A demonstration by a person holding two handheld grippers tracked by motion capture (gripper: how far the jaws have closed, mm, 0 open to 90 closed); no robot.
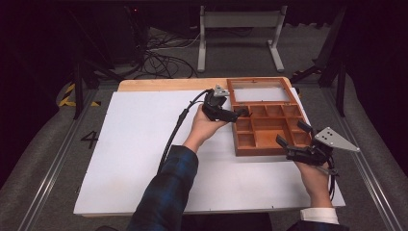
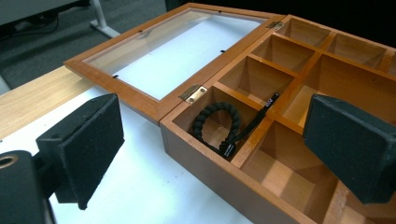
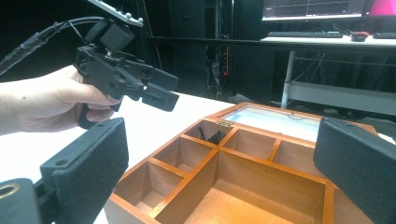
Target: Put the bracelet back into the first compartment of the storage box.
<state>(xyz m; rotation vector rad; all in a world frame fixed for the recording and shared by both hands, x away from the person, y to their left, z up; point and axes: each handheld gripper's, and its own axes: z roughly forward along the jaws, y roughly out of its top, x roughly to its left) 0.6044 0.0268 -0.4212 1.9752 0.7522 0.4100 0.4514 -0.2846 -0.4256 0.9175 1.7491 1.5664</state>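
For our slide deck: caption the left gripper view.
Open jaws frame a black braided bracelet in a corner compartment of the open wooden box.

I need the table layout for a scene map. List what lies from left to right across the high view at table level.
Bare white table top → left tool, jaws open at the box's left edge → open wooden compartment box → right tool, jaws open at the box's near right corner.

place: lab — dark room | cues: floor cables (image 1: 159, 60), monitor (image 3: 317, 8), keyboard (image 3: 303, 34) — taped floor
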